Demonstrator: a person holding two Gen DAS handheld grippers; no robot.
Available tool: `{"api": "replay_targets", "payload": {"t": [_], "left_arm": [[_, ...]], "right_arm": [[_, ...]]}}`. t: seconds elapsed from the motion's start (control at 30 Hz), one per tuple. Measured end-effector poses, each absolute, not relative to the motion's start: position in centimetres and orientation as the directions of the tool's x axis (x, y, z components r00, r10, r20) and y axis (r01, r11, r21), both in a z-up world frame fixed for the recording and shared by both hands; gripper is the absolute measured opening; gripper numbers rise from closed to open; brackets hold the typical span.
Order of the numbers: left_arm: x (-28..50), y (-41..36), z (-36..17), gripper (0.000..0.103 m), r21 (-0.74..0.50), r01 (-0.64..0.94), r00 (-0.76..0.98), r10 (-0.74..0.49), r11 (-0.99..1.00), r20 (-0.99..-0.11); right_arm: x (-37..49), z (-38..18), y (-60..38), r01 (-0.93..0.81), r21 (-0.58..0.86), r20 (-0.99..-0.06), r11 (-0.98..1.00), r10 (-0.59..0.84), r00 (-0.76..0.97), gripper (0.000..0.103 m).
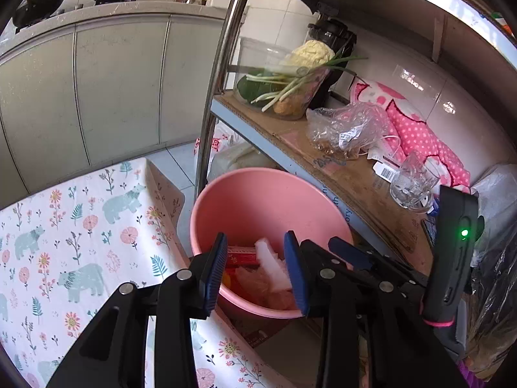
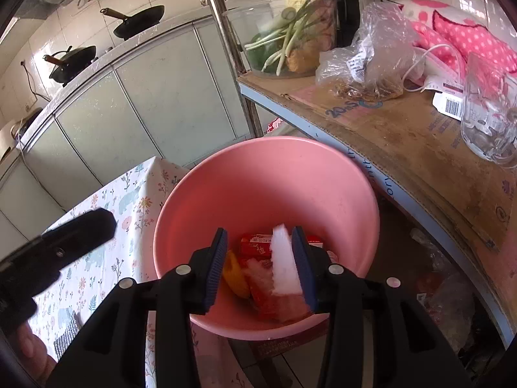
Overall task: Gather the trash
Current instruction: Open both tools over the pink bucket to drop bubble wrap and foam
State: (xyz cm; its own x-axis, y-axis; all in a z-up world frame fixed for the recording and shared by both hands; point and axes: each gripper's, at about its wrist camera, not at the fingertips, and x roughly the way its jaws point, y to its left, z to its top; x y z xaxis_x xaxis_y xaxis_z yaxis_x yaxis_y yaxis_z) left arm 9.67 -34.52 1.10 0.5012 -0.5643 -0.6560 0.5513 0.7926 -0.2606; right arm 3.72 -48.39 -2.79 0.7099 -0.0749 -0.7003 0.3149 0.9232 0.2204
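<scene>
A pink plastic basin (image 1: 258,200) (image 2: 268,177) stands beside the table and holds trash: a red packet (image 2: 258,245), a white foam piece (image 2: 284,265), an orange scrap (image 2: 237,274) and a pinkish wrapper (image 2: 274,300). My left gripper (image 1: 258,271) is open above the basin's near rim, empty. My right gripper (image 2: 263,268) is open over the basin; the white piece lies against its right finger, not clamped. The right gripper also shows in the left wrist view (image 1: 349,252) as a blue fingertip.
A table with a bear-and-flower cloth (image 1: 64,242) lies to the left. A metal rack (image 1: 223,64) to the right has a cardboard-lined shelf (image 2: 404,135) with a bowl of vegetables (image 1: 284,80), a plastic bag (image 2: 368,55), a glass (image 2: 488,123) and pink cloth (image 1: 416,129). Cabinets stand behind.
</scene>
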Motion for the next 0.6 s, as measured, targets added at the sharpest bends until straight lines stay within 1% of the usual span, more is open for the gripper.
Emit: {"api": "replay_targets", "payload": {"t": [0.37,0.6], "left_arm": [[8.0,-31.1,4.1,0.036,-0.274,0.543,0.538,-0.579,0.794,-0.612],[6.1,-29.2,5.7,0.036,-0.287,0.545,0.559,-0.597,0.788,-0.575]], "right_arm": [[1.8,0.3,-46.6,0.277,0.194,-0.645,0.941,-0.090,0.759,0.042],[0.5,1.6,-44.9,0.242,0.152,-0.612,0.958,-0.101,0.785,0.042]]}}
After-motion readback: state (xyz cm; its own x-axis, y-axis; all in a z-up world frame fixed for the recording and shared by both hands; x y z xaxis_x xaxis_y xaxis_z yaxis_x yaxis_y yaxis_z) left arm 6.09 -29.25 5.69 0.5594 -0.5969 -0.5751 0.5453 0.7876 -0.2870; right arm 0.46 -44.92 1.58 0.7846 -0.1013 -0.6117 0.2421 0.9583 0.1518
